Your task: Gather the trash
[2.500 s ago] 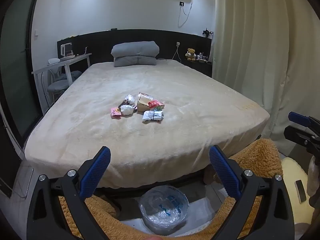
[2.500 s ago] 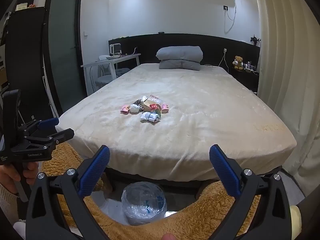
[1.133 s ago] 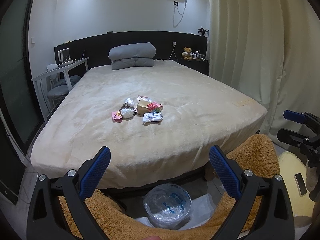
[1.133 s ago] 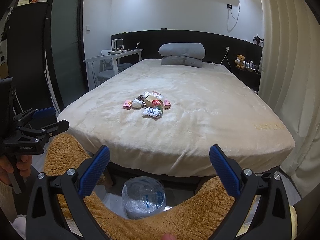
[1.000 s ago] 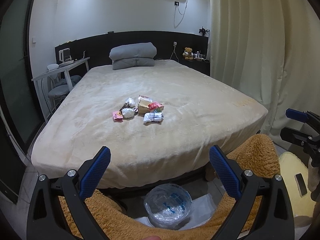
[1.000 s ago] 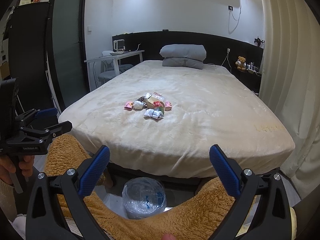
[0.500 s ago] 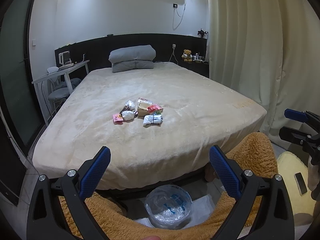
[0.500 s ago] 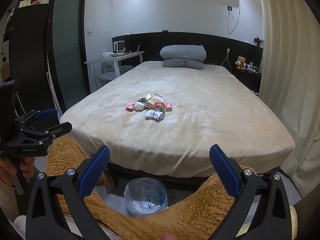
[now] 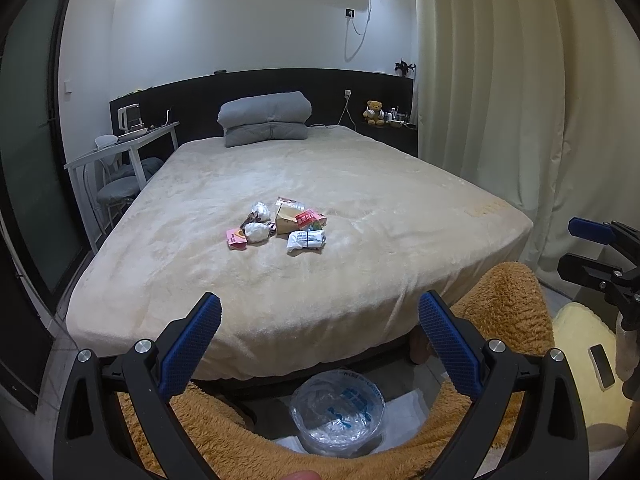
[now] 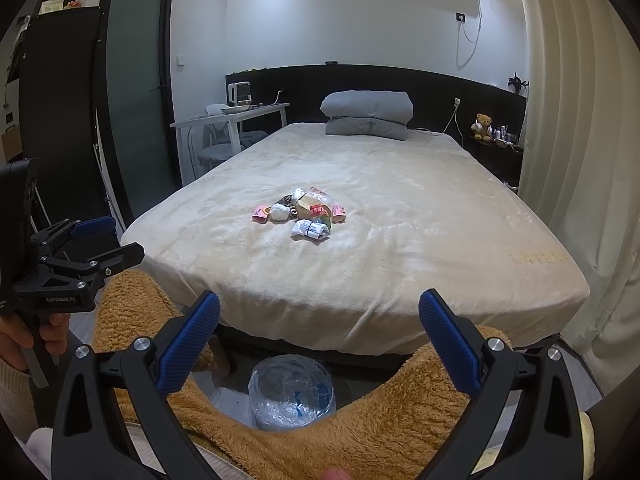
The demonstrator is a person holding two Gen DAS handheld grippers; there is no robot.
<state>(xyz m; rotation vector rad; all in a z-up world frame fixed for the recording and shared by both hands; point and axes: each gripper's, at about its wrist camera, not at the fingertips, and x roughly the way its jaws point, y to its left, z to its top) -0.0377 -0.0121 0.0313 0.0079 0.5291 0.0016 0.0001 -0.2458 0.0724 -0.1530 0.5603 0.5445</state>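
A small heap of trash (image 9: 280,226) (image 10: 304,216) lies mid-bed on the cream blanket (image 9: 360,184): a brown carton (image 9: 287,218), crumpled white paper (image 9: 256,232), a pink wrapper (image 9: 236,239) and a white packet (image 9: 306,240) (image 10: 310,230). On the floor at the bed's foot stands a bin lined with clear plastic (image 9: 337,412) (image 10: 291,392). My left gripper (image 9: 320,320) hangs open above the bin, well short of the trash. My right gripper (image 10: 320,316) is also open and empty, beside the left one.
Brown fuzzy trouser legs (image 9: 500,312) (image 10: 136,304) flank the bin. Grey folded bedding (image 9: 266,118) sits at the headboard. A white desk with a chair (image 9: 120,160) stands left of the bed, and curtains (image 9: 500,100) hang on the right. A hand (image 10: 16,336) holds the left gripper.
Both views have tilted up slightly, so the trash heap and bin sit a little lower in frame. Both grippers stay open and nothing has been picked up.
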